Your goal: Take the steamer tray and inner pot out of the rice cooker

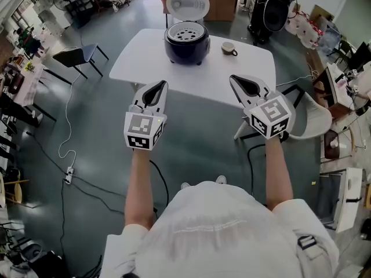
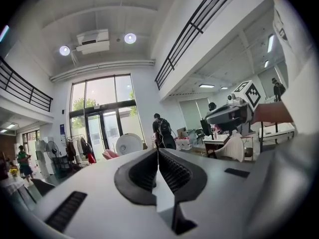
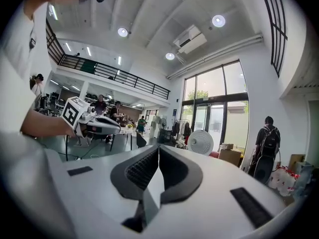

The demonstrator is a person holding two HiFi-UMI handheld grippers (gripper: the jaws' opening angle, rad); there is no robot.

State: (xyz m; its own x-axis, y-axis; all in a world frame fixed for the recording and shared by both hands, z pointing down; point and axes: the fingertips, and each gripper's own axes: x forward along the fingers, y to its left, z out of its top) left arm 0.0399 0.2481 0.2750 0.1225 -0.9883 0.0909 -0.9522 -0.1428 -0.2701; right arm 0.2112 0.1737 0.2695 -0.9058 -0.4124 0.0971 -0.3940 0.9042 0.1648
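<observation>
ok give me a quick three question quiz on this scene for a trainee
1. In the head view, on which side of the rice cooker does the mug stand?
2. True or false: the left gripper and right gripper are both shut and empty.
3. The cooker's lid is: A open, B closed, C missing.
Key: 1 right; 2 true; 3 A.

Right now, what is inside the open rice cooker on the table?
A perforated steamer tray fills the mouth of the rice cooker, below its raised lid. Anything beneath the tray, inner pot included, is covered.
</observation>
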